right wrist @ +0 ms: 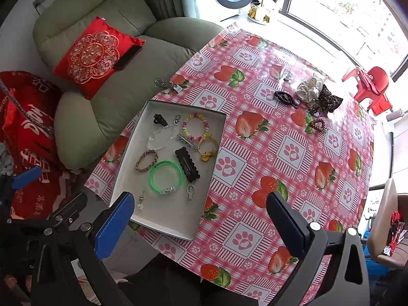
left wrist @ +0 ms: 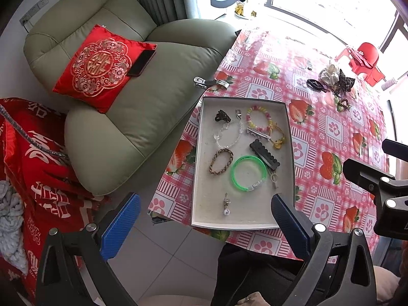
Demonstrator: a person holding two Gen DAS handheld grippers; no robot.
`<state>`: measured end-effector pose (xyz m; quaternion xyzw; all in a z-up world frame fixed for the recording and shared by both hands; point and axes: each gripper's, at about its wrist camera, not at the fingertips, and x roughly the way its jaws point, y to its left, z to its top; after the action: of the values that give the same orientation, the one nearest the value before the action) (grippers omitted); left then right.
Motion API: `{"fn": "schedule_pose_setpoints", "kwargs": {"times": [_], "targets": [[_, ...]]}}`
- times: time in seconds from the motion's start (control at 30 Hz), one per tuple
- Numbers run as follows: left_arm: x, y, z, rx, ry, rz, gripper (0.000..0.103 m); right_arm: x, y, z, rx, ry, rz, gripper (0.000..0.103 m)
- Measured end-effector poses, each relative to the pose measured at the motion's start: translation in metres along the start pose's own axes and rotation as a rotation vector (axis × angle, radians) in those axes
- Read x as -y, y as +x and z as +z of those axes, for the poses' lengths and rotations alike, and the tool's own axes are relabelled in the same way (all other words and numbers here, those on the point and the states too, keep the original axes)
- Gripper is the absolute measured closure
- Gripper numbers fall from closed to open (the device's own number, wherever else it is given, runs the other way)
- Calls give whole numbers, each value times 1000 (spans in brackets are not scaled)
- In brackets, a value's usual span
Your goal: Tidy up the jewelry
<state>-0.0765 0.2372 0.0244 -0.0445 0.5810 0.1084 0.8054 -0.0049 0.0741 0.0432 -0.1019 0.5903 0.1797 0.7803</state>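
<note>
A shallow white tray [left wrist: 197, 158] [right wrist: 119, 176] lies on the strawberry tablecloth by the table's near edge. In it are a green bangle [left wrist: 248, 173] [right wrist: 165, 178], a braided bracelet [left wrist: 221, 161], a pastel bead bracelet [left wrist: 257, 118], a black scalloped clip [left wrist: 265, 153] [right wrist: 187, 164], a small pearl charm [left wrist: 226, 207] and other small pieces. My left gripper [left wrist: 205, 225] hovers open above the tray's near end, holding nothing. My right gripper [right wrist: 200, 221] is open and empty too, above the tray's near right corner.
At the table's far side lie scrunchies [right wrist: 309, 90], a black hair tie [right wrist: 284, 97] and a brown coil bracelet [right wrist: 316, 125]. A metal keychain clip [left wrist: 209, 83] sits at the table edge beyond the tray. A green armchair [left wrist: 114, 127] with a red cushion stands left.
</note>
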Motion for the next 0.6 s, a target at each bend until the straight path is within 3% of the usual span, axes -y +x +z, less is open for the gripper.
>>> {"fn": "schedule_pose_setpoints", "kwargs": {"times": [0.6], "targets": [[3, 1, -2, -6, 5, 1, 0, 0, 2, -3, -6, 9, -5, 0]]}}
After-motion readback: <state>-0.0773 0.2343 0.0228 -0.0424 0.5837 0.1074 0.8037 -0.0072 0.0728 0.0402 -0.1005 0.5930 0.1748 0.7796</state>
